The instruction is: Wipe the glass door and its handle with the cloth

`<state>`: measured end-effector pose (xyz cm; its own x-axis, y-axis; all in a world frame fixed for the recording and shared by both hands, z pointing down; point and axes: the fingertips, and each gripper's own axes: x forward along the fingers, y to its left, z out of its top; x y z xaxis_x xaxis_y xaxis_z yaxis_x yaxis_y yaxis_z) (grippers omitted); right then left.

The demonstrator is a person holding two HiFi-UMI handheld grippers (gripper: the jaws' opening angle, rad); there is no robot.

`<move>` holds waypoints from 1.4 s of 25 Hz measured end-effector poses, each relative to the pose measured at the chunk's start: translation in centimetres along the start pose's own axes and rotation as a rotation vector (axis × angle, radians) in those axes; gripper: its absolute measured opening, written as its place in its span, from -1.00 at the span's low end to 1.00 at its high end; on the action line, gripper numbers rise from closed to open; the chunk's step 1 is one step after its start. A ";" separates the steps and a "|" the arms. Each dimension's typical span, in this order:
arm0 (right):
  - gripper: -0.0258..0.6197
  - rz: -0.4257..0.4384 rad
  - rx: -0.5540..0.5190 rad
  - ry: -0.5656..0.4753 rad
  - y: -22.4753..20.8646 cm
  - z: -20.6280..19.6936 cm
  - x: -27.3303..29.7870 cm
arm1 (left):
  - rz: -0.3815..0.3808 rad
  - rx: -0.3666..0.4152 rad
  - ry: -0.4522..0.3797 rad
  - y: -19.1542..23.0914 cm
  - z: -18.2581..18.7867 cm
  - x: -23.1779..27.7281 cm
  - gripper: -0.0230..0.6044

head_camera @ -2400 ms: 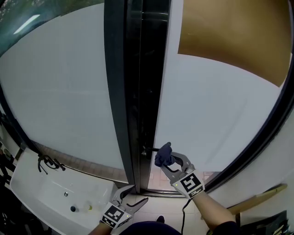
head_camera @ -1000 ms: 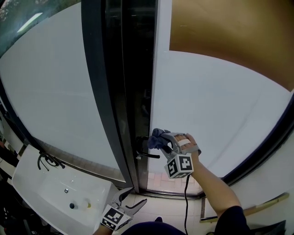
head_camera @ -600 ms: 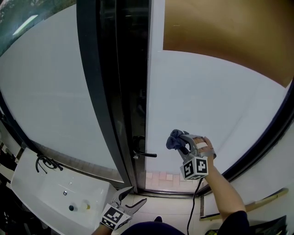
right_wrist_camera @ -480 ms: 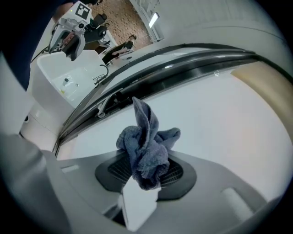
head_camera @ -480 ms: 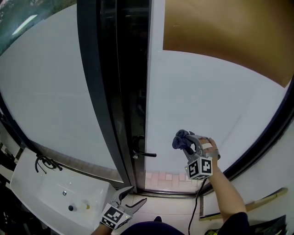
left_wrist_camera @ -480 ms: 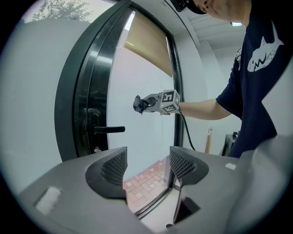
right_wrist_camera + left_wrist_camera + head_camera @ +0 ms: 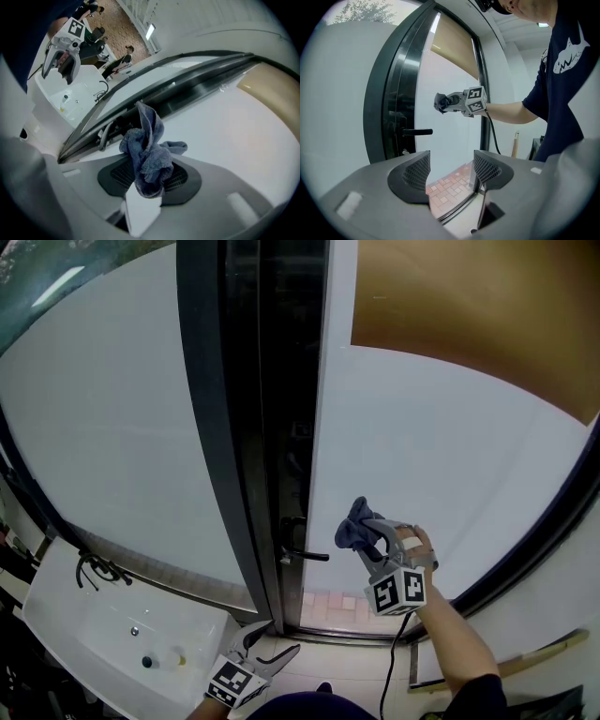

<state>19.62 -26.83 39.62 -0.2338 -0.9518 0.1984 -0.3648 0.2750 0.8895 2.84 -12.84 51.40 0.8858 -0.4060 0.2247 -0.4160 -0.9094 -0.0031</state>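
The glass door (image 7: 441,456) has a frosted white pane in a dark frame, with a black lever handle (image 7: 306,554) on its left edge. My right gripper (image 7: 367,532) is shut on a bunched blue-grey cloth (image 7: 354,525), held up to the pane just right of the handle. In the right gripper view the cloth (image 7: 147,157) sticks up from between the jaws, with the handle (image 7: 104,136) beyond it. My left gripper (image 7: 272,641) hangs low near the floor, open and holding nothing. The left gripper view shows the handle (image 7: 417,132) and the cloth (image 7: 442,101) ahead.
A white sink (image 7: 84,638) with a black tap (image 7: 94,570) stands at the lower left. A tan blind (image 7: 469,306) covers the top of the pane. A wooden stick (image 7: 530,651) lies at the lower right. A brick floor (image 7: 337,602) shows under the door.
My right gripper carried the cloth from the handle rightward onto the pane, and in the last half second it has come back left toward the handle. The left gripper stays put.
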 end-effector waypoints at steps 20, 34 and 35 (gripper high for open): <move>-0.49 0.158 -0.159 -0.097 6.3 6.7 9.1 | 0.057 -0.012 -0.004 1.5 -0.2 -2.1 -0.01; -0.49 0.043 -0.046 0.151 1.8 -7.8 0.3 | 0.002 0.005 -0.009 1.0 0.3 -0.4 -0.01; -0.49 0.029 -0.023 0.166 1.4 -8.6 -0.3 | 0.007 0.002 -0.009 1.2 0.2 -0.5 -0.01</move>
<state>26.96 -27.35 44.34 -0.0911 -0.9534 0.2877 -0.3386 0.3013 0.8914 1.93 -13.71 51.08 0.8848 -0.4130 0.2160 -0.4216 -0.9068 -0.0069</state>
